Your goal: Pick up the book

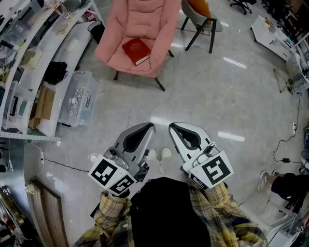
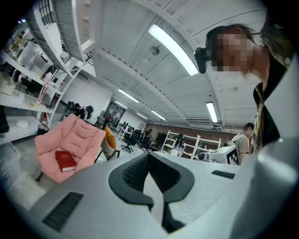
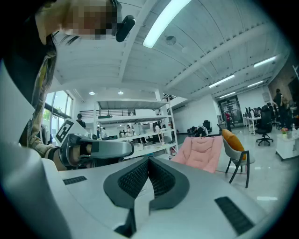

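A red book (image 1: pixel 136 50) lies flat on the seat of a pink armchair (image 1: pixel 145 24), far ahead of both grippers. The left gripper view also catches the book (image 2: pixel 65 160) on the armchair (image 2: pixel 72 137), low at the left. My left gripper (image 1: pixel 148 127) and right gripper (image 1: pixel 174 127) are held side by side close to the person's body, both pointing about level toward the chair. Each is shut with nothing between its pads. In the right gripper view the armchair (image 3: pixel 203 151) shows past the shut jaws, but the book does not.
A grey chair with an orange cushion (image 1: pixel 203 14) stands right of the armchair. White shelving (image 1: pixel 29 58) and a clear plastic bin (image 1: pixel 77 99) line the left side. A white table (image 1: pixel 270 31) and floor cables (image 1: pixel 289 144) lie at the right. Glossy floor separates me from the armchair.
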Available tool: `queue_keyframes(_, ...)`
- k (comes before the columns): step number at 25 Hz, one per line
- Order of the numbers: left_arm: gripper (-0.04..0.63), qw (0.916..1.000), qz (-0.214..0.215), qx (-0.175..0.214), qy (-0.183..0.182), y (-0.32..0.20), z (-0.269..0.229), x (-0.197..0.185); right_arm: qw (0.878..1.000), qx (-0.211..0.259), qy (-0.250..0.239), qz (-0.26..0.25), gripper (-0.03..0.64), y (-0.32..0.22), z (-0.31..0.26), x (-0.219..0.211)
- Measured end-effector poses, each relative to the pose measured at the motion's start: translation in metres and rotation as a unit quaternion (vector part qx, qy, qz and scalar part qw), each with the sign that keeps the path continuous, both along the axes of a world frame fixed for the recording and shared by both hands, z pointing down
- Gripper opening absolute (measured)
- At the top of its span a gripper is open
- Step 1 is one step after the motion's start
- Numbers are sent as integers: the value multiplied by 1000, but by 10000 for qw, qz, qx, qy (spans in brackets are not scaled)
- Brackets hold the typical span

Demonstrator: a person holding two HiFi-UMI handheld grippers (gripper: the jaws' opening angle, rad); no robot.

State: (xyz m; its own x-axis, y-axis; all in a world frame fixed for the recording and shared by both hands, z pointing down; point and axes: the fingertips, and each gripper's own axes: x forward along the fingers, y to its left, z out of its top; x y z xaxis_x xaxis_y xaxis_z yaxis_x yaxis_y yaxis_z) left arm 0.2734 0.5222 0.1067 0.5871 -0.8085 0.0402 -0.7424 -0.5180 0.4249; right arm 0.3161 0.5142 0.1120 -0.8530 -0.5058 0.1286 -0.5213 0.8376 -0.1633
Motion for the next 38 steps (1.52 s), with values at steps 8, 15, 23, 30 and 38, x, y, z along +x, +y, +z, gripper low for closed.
queue_keyframes(8, 5, 9998, -105, 148, 62, 14, -7, 0, 9994, 176, 255, -179, 17, 12, 4, -2)
queue_keyframes(15, 5, 9997, -203, 162, 18, 16, -6, 2, 9993, 75, 228, -301, 18, 19, 4, 2)
queue_keyframes(23, 5, 9981, -553, 267, 77, 17, -7, -2, 9982, 125, 176, -560, 18, 19, 6, 5)
queue_keyframes(30, 5, 9963, -828, 220, 76, 18, -4, -18, 9969, 41, 206, -762, 18, 19, 9, -6)
queue_keyframes(38, 5, 9950, -984, 146, 129, 0, 6, -56, 9953, -59, 292, -921, 18, -1, 19, -42)
